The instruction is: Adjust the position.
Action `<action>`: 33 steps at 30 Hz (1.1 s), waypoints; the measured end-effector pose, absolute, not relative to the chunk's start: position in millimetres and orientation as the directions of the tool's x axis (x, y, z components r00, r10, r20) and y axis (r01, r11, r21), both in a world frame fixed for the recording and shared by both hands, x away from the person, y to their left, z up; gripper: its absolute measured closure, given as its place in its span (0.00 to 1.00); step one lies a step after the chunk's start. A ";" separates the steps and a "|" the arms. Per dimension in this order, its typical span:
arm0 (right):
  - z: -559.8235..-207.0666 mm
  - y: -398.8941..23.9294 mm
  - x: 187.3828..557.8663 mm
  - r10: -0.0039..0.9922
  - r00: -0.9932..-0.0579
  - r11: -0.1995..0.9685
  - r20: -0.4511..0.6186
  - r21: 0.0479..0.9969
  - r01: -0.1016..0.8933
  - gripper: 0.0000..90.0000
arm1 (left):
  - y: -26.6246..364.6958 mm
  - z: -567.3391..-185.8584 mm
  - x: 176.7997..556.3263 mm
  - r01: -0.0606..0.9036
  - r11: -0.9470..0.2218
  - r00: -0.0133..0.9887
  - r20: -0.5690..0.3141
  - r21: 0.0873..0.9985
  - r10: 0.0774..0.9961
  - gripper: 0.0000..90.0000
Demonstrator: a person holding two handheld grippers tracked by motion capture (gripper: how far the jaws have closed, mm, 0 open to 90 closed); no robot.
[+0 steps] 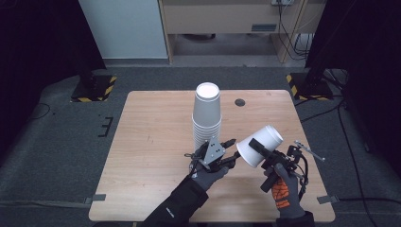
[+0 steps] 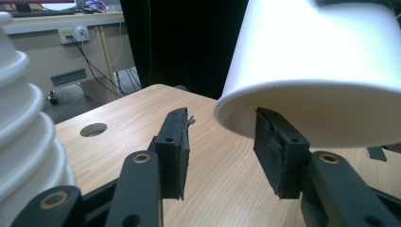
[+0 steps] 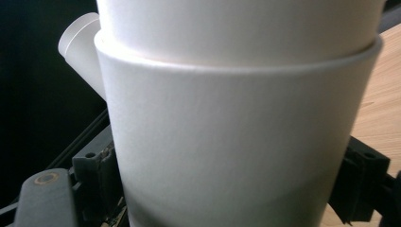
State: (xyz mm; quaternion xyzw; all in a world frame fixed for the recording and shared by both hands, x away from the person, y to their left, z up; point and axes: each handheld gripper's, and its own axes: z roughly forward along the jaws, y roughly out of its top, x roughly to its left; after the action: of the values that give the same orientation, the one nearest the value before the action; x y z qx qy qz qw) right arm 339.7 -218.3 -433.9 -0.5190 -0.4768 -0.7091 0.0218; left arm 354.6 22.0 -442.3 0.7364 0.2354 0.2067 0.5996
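Right gripper [image 1: 261, 152] clamps a nested pair of cups [image 1: 259, 145], held tilted above the desk [image 1: 156, 142], rim toward the left; left gripper [image 2: 222, 146] stands half spread with nothing pinched, one jaw under the outer cup's rim, the other outside it; the stack [image 1: 207, 116] stands just beyond the left gripper. Step judged: separating the nested cups. Next move calls for the left jaws to bite the rim squarely, then a straight pull apart.
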 end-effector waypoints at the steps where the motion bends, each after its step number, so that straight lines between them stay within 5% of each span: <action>1: -433.9 -218.1 339.7 0.462 -0.461 -0.545 0.758 0.652 0.527 0.18 | 20.8 -442.7 355.6 0.098 -0.169 0.804 0.022 0.981 0.595 0.62; 21: -436.7 -211.6 340.8 0.426 -0.465 -0.527 0.776 0.630 0.570 0.18 | 12.7 -439.6 361.2 0.056 -0.133 0.806 0.034 0.989 0.590 0.72; 33: -439.1 -211.1 342.5 0.412 -0.464 -0.524 0.784 0.621 0.584 0.17 | 15.8 -442.3 359.5 0.053 -0.132 0.811 0.034 0.990 0.584 0.88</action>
State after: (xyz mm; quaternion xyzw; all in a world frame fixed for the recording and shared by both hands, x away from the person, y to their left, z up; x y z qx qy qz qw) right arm 342.5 -211.1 -439.1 -0.5139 -0.4842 -0.7055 0.0609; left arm 359.5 15.8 -442.3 0.7215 0.2209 0.2137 0.6205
